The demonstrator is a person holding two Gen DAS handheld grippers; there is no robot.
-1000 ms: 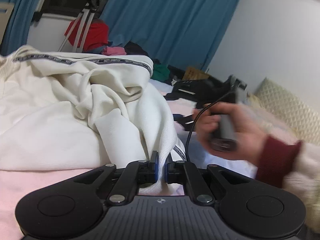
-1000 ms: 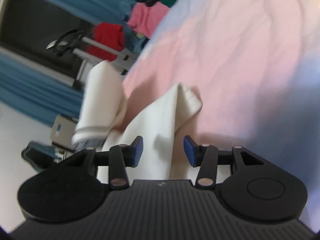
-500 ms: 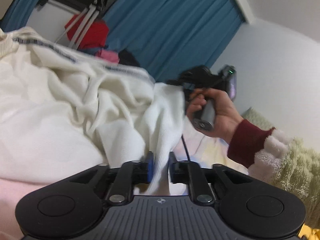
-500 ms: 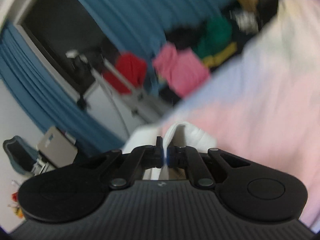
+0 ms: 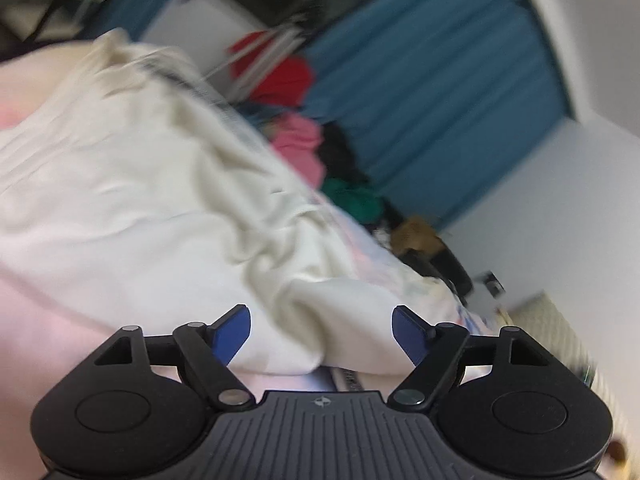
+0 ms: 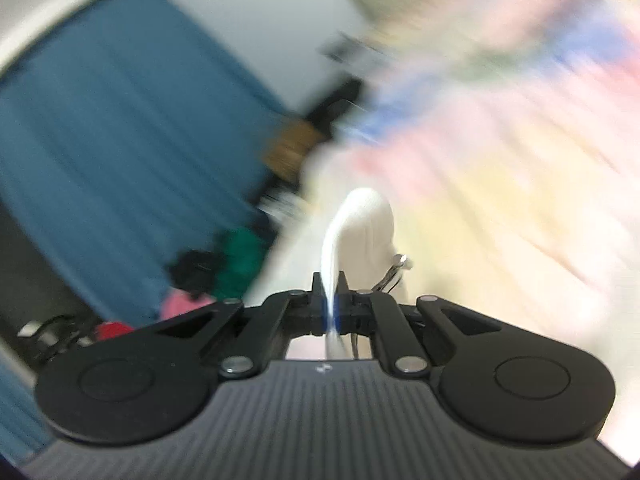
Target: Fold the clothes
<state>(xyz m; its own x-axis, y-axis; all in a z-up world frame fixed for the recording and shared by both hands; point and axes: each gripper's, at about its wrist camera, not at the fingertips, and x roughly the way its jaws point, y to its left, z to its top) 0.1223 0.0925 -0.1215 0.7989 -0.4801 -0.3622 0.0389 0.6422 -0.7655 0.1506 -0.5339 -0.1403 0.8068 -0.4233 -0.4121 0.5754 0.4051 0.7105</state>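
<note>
A cream-white garment (image 5: pixel 152 200) with a dark striped trim lies crumpled across the pink bed sheet (image 5: pixel 36 344) in the left wrist view. My left gripper (image 5: pixel 321 330) is open just above a fold of it, blue pads apart, gripping nothing. In the blurred right wrist view my right gripper (image 6: pixel 330 298) is shut on a fold of the same white garment (image 6: pixel 362 220), which stands up between the pads. A metal drawstring tip (image 6: pixel 402 262) hangs beside the right finger.
Blue curtains (image 5: pixel 432 96) hang behind a pile of red, pink, green and black clothes (image 5: pixel 304 140) at the bed's far side. A tripod (image 5: pixel 260 56) stands by the red cloth. A white wall (image 5: pixel 560 200) and a pale textured pillow (image 5: pixel 560 336) lie to the right.
My left gripper has let go of the white garment and opened wide. The right gripper closed on a fold of it and has swung quickly, blurring its view. The other hand left the left view.
</note>
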